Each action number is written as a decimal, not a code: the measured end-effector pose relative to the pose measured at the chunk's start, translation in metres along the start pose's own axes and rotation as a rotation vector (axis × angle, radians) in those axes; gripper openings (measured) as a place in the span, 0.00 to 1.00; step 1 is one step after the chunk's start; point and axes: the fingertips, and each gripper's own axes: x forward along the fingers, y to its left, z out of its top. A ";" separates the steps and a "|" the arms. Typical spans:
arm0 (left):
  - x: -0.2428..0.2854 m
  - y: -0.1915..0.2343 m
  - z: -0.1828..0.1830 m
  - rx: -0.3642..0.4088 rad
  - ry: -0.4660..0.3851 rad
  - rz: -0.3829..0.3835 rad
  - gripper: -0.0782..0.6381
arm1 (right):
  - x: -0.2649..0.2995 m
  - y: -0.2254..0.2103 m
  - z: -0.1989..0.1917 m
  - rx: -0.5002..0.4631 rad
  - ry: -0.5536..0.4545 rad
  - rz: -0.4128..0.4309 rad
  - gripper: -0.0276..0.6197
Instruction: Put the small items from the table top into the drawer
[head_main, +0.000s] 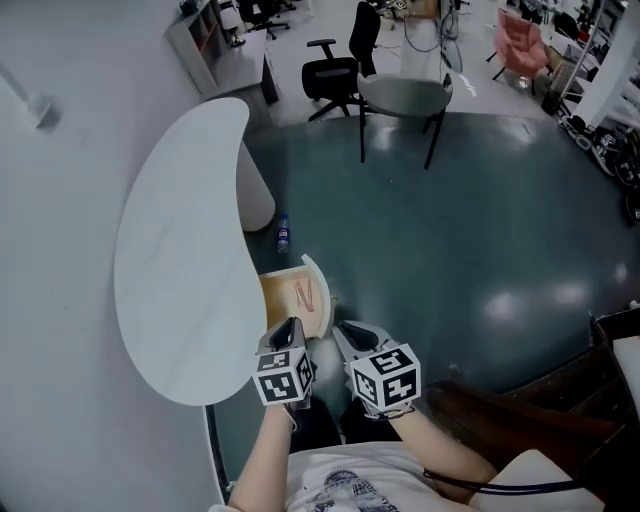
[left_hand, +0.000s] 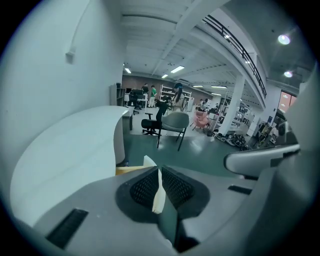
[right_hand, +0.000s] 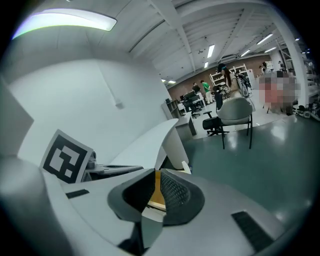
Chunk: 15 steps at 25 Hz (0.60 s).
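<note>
The white kidney-shaped table top (head_main: 190, 260) is bare where I can see it. Under its near end a wooden drawer (head_main: 318, 280) stands pulled out, and thin red items (head_main: 304, 293) lie inside it. My left gripper (head_main: 292, 322) and right gripper (head_main: 340, 326) hang side by side just in front of the drawer, raised close to me. In the left gripper view the left gripper (left_hand: 159, 170) is shut, and only the drawer's white front (left_hand: 149, 161) shows past the tips. The right gripper (right_hand: 156, 172) is likewise shut with nothing in it, drawer wood (right_hand: 156, 197) showing behind.
A small bottle (head_main: 283, 233) stands on the dark floor beside the table's pedestal (head_main: 258, 190). Further off are a grey chair (head_main: 405, 95) and a black office chair (head_main: 335, 70). Dark wooden furniture (head_main: 540, 420) is at my right. A white wall runs along the left.
</note>
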 end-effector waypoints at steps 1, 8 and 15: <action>-0.010 0.003 0.006 0.006 -0.016 0.000 0.17 | 0.002 0.012 0.005 -0.012 -0.004 0.015 0.12; -0.086 0.042 0.027 0.047 -0.120 0.048 0.17 | 0.007 0.076 0.019 -0.080 -0.026 0.073 0.12; -0.175 0.133 0.021 0.012 -0.176 0.110 0.16 | 0.030 0.173 0.028 -0.142 -0.043 0.111 0.11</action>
